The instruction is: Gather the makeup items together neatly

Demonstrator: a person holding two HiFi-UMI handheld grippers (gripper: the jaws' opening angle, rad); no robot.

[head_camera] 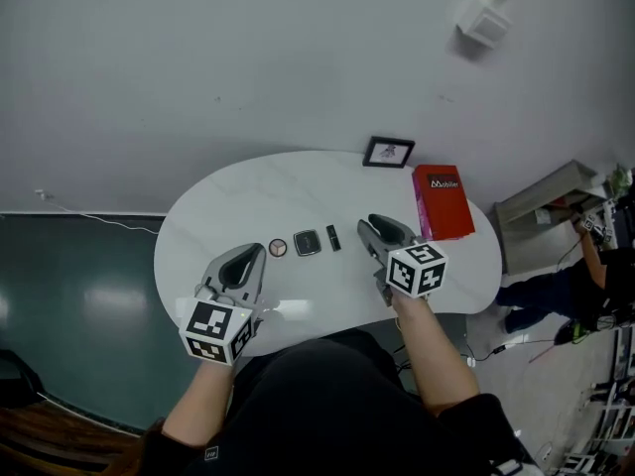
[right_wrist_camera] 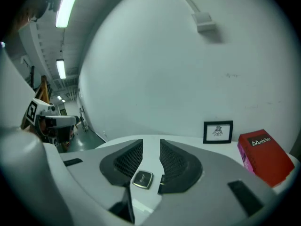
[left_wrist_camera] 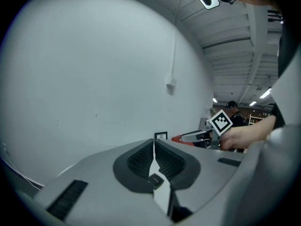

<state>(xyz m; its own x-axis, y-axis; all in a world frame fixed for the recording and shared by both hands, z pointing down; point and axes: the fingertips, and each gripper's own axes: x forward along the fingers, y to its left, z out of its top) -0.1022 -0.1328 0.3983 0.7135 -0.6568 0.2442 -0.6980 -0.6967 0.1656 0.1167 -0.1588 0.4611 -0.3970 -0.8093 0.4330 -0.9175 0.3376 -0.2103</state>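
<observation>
Three makeup items lie in a short row on the white oval table [head_camera: 238, 201]: a small round compact [head_camera: 277, 248], a dark square compact [head_camera: 308, 242] and a short black stick [head_camera: 333, 237]. My left gripper [head_camera: 252, 253] hovers just left of the round compact, jaws shut and empty. My right gripper [head_camera: 373, 223] sits just right of the stick, jaws open with nothing between them. In the right gripper view the square compact [right_wrist_camera: 142, 179] and the stick [right_wrist_camera: 162, 178] lie on the table below the open right gripper [right_wrist_camera: 146, 147]. In the left gripper view the shut left gripper [left_wrist_camera: 154, 146] points toward the wall.
A small framed picture [head_camera: 388, 153] stands at the table's far edge, and a red box [head_camera: 443, 201] lies to its right, close to my right gripper. A person [head_camera: 556, 296] is on the floor area at the far right. The near table edge is just under both grippers.
</observation>
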